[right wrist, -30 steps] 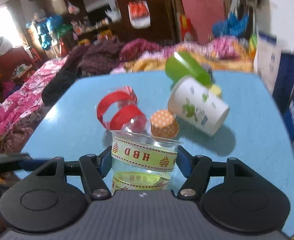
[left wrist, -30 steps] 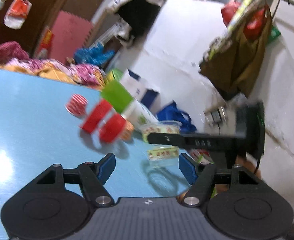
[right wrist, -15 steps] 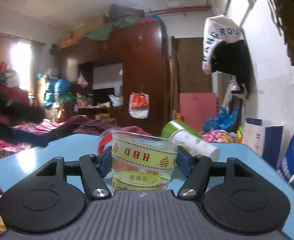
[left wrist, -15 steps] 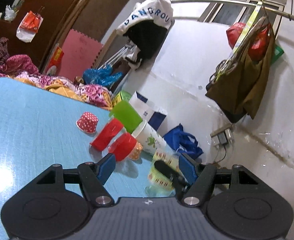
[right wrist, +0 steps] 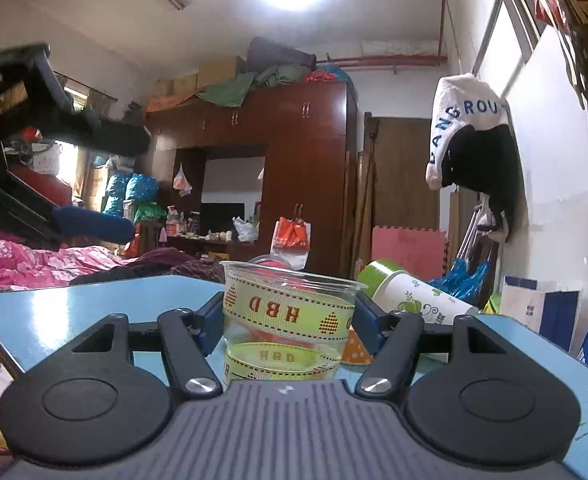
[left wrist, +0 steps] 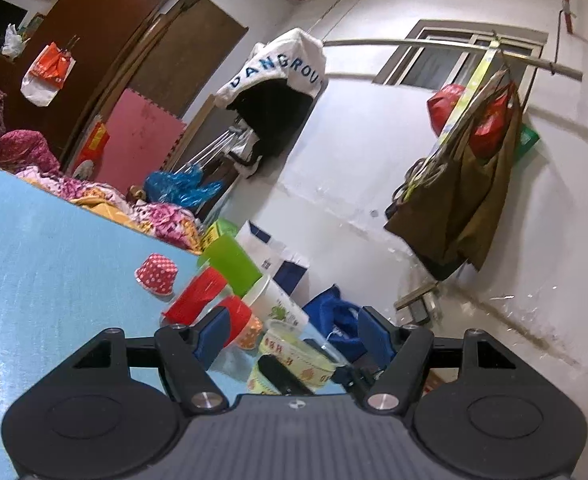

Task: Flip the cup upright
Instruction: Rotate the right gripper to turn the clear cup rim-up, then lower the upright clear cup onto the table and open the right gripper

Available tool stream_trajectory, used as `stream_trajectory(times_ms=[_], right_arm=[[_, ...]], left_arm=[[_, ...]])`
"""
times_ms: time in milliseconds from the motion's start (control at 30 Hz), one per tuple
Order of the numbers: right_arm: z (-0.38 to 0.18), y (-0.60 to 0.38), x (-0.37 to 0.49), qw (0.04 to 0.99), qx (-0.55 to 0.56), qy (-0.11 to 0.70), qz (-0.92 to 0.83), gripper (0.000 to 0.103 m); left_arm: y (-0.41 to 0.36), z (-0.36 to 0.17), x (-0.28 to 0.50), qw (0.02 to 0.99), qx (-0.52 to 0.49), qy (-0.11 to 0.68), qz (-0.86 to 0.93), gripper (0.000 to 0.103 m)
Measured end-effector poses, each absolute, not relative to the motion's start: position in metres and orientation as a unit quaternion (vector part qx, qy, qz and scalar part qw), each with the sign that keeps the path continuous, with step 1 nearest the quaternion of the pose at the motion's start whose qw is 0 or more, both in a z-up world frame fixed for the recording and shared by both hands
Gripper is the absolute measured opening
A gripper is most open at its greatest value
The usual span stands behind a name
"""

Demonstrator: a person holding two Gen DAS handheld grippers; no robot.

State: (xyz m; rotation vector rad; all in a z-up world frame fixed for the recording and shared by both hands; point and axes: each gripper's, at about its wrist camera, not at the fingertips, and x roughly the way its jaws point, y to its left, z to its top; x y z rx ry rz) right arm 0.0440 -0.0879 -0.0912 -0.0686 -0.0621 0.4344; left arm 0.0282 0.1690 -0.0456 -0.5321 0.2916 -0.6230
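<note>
A clear plastic cup with yellow "HBD" bands (right wrist: 288, 322) stands upright, mouth up, on the blue table (right wrist: 74, 312) between the fingers of my right gripper (right wrist: 288, 320), which is shut on it. The same cup (left wrist: 294, 360) shows in the left wrist view, low and just ahead of my left gripper (left wrist: 292, 334), which is open, empty and above the table. The left gripper also appears at the upper left of the right wrist view (right wrist: 90, 228).
Other cups lie on their sides behind it: a white and green paper cup (right wrist: 410, 292), a clear cup with red bands (left wrist: 206, 300), a red dotted cupcake liner (left wrist: 156, 274) and an orange dotted one (right wrist: 354, 350). The table's right edge (left wrist: 254, 276) is close; bags lie beyond it.
My right gripper has tilted level with the cup in it, so the cup now stands low on the table. My left gripper has moved and tilted upward.
</note>
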Motion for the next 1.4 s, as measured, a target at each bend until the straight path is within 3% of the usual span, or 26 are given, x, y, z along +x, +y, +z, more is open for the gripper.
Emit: stream_trajectory(times_ms=[233, 300, 367, 500, 633, 800, 933, 1167, 1400], right_arm=[[-0.104, -0.079, 0.028, 0.975, -0.044, -0.039, 0.214, 0.070], [-0.104, -0.084, 0.024, 0.975, -0.030, -0.051, 0.212, 0.078], [-0.101, -0.090, 0.022, 0.974, -0.019, -0.059, 0.216, 0.094], [-0.094, -0.102, 0.022, 0.971, -0.001, -0.050, 0.234, 0.102], [-0.077, -0.132, 0.013, 0.964, 0.056, -0.069, 0.250, 0.102], [-0.034, -0.160, 0.001, 0.968, 0.066, -0.038, 0.238, 0.102], [-0.005, -0.159, -0.002, 0.977, 0.017, 0.051, 0.205, 0.102], [0.000, -0.158, -0.014, 0.971, -0.004, 0.126, 0.205, 0.102], [-0.004, -0.161, 0.000, 0.955, 0.012, 0.204, 0.215, 0.102]], left_arm=[[0.164, -0.043, 0.023, 0.913, -0.248, 0.132, -0.295, 0.077], [0.163, -0.043, 0.023, 0.913, -0.247, 0.131, -0.299, 0.078], [0.162, -0.043, 0.024, 0.915, -0.242, 0.130, -0.295, 0.078], [0.161, -0.041, 0.021, 0.931, -0.224, 0.125, -0.260, 0.082], [0.159, -0.035, 0.015, 0.958, -0.187, 0.107, -0.189, 0.083], [0.133, -0.022, 0.003, 0.985, -0.095, 0.121, -0.079, 0.100], [0.111, -0.013, -0.009, 0.989, -0.057, 0.126, -0.047, 0.100], [0.088, 0.011, -0.036, 0.983, -0.051, 0.173, -0.034, 0.100], [0.066, 0.003, -0.027, 0.972, -0.021, 0.232, -0.039, 0.100]])
